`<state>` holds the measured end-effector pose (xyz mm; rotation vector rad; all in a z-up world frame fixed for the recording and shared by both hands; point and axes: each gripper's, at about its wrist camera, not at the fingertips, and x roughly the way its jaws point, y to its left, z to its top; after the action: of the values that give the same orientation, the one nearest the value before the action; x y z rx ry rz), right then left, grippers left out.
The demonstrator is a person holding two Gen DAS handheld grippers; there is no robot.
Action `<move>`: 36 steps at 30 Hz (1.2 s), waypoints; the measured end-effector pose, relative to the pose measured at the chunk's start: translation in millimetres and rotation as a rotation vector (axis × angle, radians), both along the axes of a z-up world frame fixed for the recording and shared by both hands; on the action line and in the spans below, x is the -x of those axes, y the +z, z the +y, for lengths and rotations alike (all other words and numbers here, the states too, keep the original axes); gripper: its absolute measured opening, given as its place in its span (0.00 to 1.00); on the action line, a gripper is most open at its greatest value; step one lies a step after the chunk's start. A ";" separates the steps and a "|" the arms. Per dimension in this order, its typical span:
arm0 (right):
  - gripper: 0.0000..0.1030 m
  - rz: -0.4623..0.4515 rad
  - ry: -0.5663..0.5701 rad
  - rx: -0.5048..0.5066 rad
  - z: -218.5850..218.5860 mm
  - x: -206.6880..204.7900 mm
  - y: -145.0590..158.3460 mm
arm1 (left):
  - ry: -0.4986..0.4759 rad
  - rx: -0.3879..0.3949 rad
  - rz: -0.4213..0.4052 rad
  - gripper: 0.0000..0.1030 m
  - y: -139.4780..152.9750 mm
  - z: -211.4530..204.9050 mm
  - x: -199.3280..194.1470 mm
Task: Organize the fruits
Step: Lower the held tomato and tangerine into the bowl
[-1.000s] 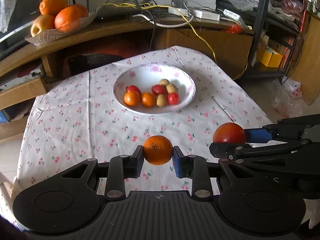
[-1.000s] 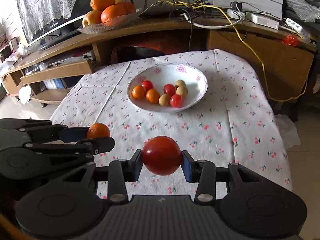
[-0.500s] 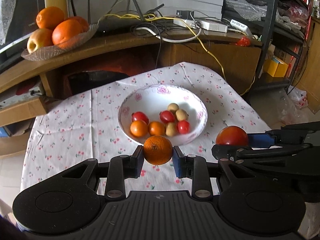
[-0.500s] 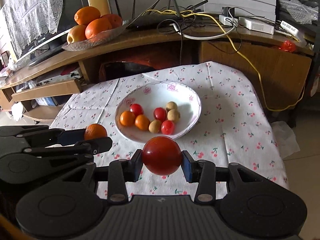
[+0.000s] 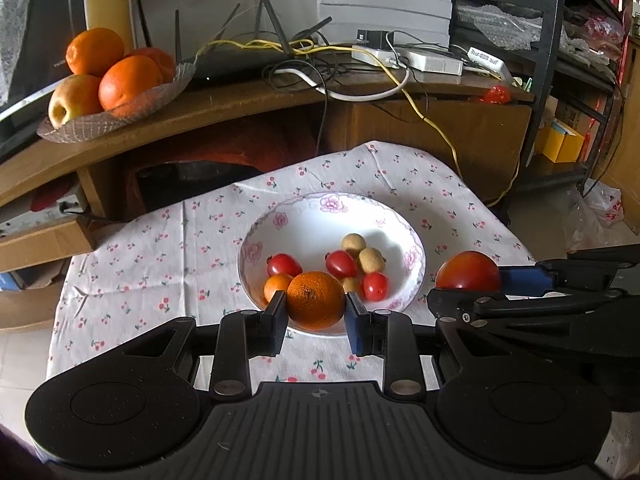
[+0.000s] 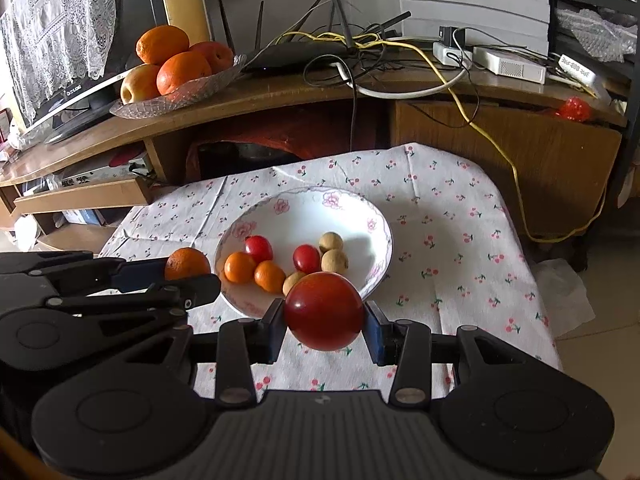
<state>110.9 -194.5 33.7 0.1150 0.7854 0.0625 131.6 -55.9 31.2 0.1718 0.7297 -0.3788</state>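
Orange [image 5: 316, 300]: pinched between the two fingers of my left gripper [image 5: 316, 322], carried in the air, seen against the near rim of the bowl [image 5: 416, 258]

Tomato [image 6: 325, 311]: clamped the same way in my right gripper [image 6: 326, 330], at the bowl's near right edge, off the cloth

Change: a second ago both fruits hung over bare tablecloth [image 5: 132, 268], well short of the bowl; now the bowl sits just beyond my fingertips. I judge the carry nearly done, with the drop next

Bowl contents: small red, orange and tan fruits [image 6: 306, 258] gathered toward the front, back half free

Pose: both grippers level, side by side, pointing forward, left one beside the bowl's left rim in the right view

Beyond: glass dish of big oranges [image 5: 128, 84] on the wooden shelf, apart from my work
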 end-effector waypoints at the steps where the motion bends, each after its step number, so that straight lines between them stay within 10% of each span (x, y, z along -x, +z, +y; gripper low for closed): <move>1: 0.40 -0.001 0.000 0.001 -0.4 -2.5 0.2 | 0.001 0.001 0.000 0.35 0.0 -0.4 -2.2; 36: 0.40 0.010 -0.006 0.019 -12.7 -74.5 -18.1 | 0.030 -0.029 0.033 0.35 -16.3 -14.5 -63.4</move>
<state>185.4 -207.1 15.6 0.1003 0.7955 0.0485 195.0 -70.4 14.9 0.1819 0.7696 -0.3433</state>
